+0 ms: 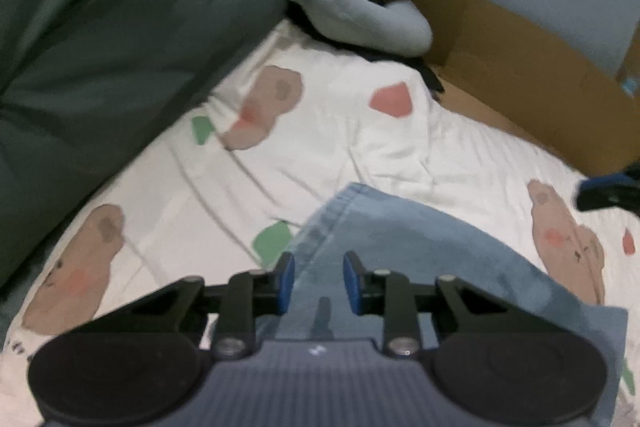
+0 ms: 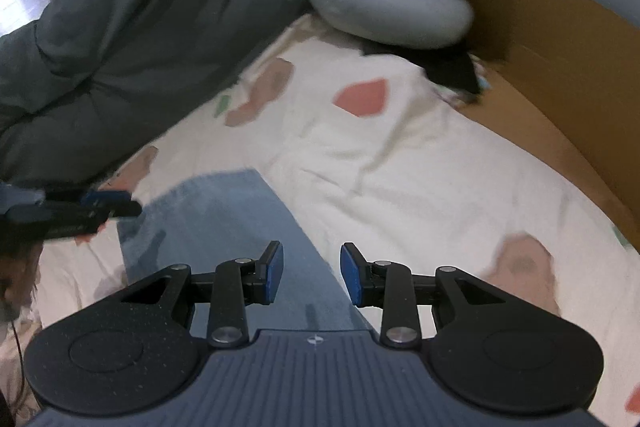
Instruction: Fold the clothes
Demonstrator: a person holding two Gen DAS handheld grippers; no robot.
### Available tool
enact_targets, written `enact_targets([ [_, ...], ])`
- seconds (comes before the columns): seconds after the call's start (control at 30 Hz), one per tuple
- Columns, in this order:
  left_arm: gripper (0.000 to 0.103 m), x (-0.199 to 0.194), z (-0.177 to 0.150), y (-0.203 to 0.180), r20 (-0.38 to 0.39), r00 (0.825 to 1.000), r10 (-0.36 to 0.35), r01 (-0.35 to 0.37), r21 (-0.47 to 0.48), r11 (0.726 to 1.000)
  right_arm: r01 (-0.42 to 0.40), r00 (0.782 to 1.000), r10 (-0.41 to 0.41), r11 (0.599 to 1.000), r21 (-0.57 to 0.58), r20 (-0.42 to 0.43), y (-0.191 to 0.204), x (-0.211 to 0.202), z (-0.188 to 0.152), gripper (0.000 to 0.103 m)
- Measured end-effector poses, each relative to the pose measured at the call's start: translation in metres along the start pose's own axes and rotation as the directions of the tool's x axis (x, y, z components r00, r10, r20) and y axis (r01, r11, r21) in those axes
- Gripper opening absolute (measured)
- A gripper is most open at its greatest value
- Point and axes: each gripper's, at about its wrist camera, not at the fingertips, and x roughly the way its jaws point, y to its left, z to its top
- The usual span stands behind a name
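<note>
A folded piece of blue denim, the jeans (image 1: pixel 400 247), lies flat on a white bed sheet (image 1: pixel 360 147) printed with brown bears and red and green shapes. In the left wrist view the denim spreads beneath and ahead of the left gripper (image 1: pixel 319 281), its hemmed corner reaching a little past the fingertips; the blue pads stand apart with only the cloth's surface seen between them, pressing on nothing, so the gripper is released. In the right wrist view the same jeans (image 2: pixel 224 227) run as a strip from the lower middle up and to the left, and the right gripper (image 2: pixel 312 277) hangs over their right edge, its jaws likewise parted and gripping nothing, with denim under the left finger and bare sheet under the right one. The left gripper (image 2: pixel 108 209) shows at the left edge of that view, over the far left side of the denim. Beyond the sheet lie a dark green duvet (image 1: pixel 100 47), a curved grey cushion (image 1: pixel 352 11) and brown cardboard (image 1: pixel 520 67).
</note>
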Motion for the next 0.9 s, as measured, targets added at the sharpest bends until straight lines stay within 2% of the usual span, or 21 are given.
enact_targets([
  [0.23, 0.023, 0.034, 0.004, -0.022, -0.046, 0.998, -0.032, 0.038, 0.119, 0.992, 0.051, 0.998, -0.049, 0.996, 0.074, -0.026, -0.041, -0.043, -0.074, 0.038],
  [0.43, 0.021, 0.056, 0.009, -0.039, -0.074, 0.996, -0.055, 0.069, 0.202, 0.977, 0.093, 0.994, -0.084, 0.983, 0.155, -0.065, -0.063, -0.061, -0.141, 0.038],
  [0.57, 0.020, 0.069, 0.008, -0.045, -0.082, 0.996, -0.023, 0.042, 0.237, 0.971, 0.097, 0.993, -0.085, 0.980, 0.172, -0.081, -0.062, -0.061, -0.175, 0.038],
  [0.63, 0.011, 0.076, 0.006, -0.044, -0.083, 0.997, 0.010, 0.011, 0.248, 0.969, 0.100, 0.993, -0.089, 0.982, 0.159, -0.076, -0.057, -0.060, -0.189, 0.038],
  [0.73, 0.003, 0.086, 0.004, -0.041, -0.085, 0.996, 0.039, -0.016, 0.262, 0.965, 0.131, 0.988, -0.121, 0.985, 0.116, -0.092, -0.047, -0.052, -0.210, 0.038],
  [0.9, 0.003, 0.095, 0.004, -0.040, -0.102, 0.993, 0.055, -0.024, 0.275, 0.961, 0.214, 0.972, -0.203, 0.973, 0.085, -0.120, -0.053, -0.036, -0.234, 0.037],
])
